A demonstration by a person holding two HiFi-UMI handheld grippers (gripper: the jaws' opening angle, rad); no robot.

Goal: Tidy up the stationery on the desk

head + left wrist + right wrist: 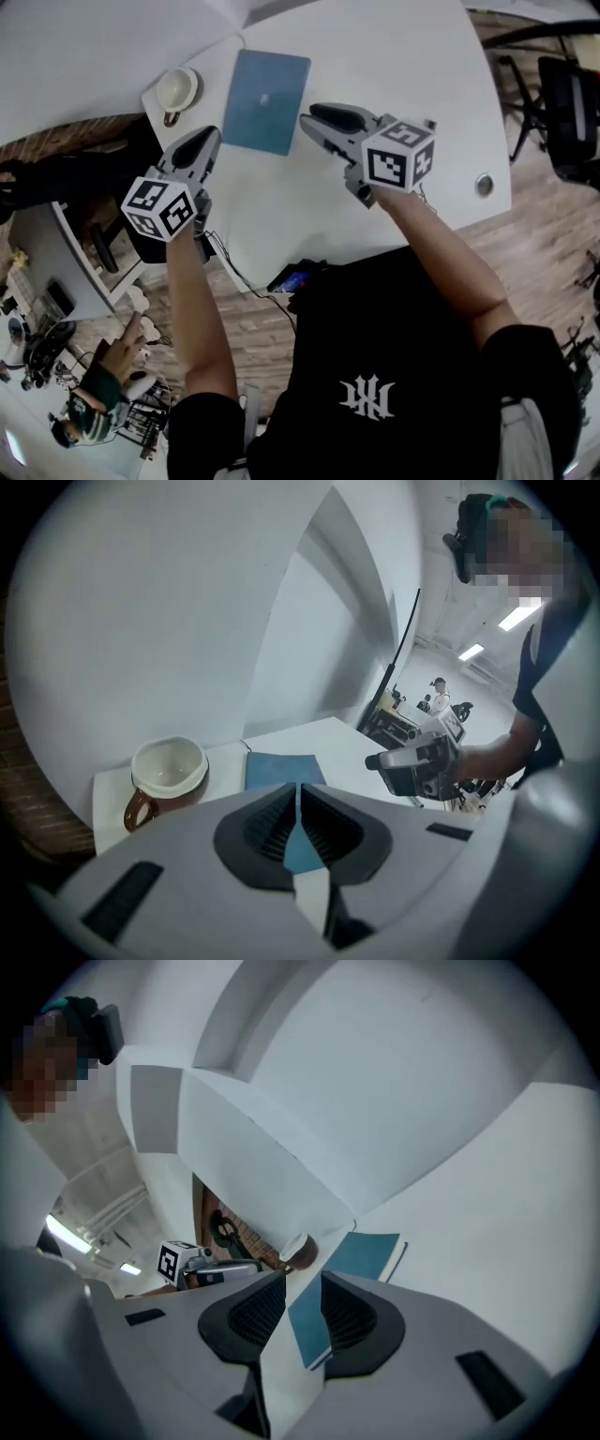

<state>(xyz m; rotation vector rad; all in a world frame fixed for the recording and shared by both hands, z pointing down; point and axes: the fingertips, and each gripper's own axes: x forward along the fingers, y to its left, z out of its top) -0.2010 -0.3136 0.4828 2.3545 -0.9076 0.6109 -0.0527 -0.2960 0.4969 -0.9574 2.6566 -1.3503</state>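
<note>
Nearest to the person, both grippers hover over the white desk (403,66) and neither holds anything. The left gripper (208,139) is clenched with its jaws pressed together and nothing between them. The right gripper (307,120) has its jaws parted a little, also empty. They sit on either side of the near end of the blue notebook (267,101), both pointed toward it.

The notebook looks like the thing to tidy. It lies flat and closed on the desk, just past the jaw tips, and I can't spot any other stationery.

Stuff I'd worry about:

- The notebook lies flush on the desk, so there's barely an edge to bite. If a jaw comes in too high, I reckon it skates over the cover and just shoves the book away.
- The left gripper has to let go of its clench first. Going in closed means it's only poking at the book.
- Any shove to the left sends the notebook toward the brown-and-cream mug (176,91). The mug stands just beside the book's left edge, not touching it, right at the desk corner. It wouldn't take much of a bump to tip it or send it off the edge.
- If one gripper pinches a single corner, the cover may flop open.
</note>
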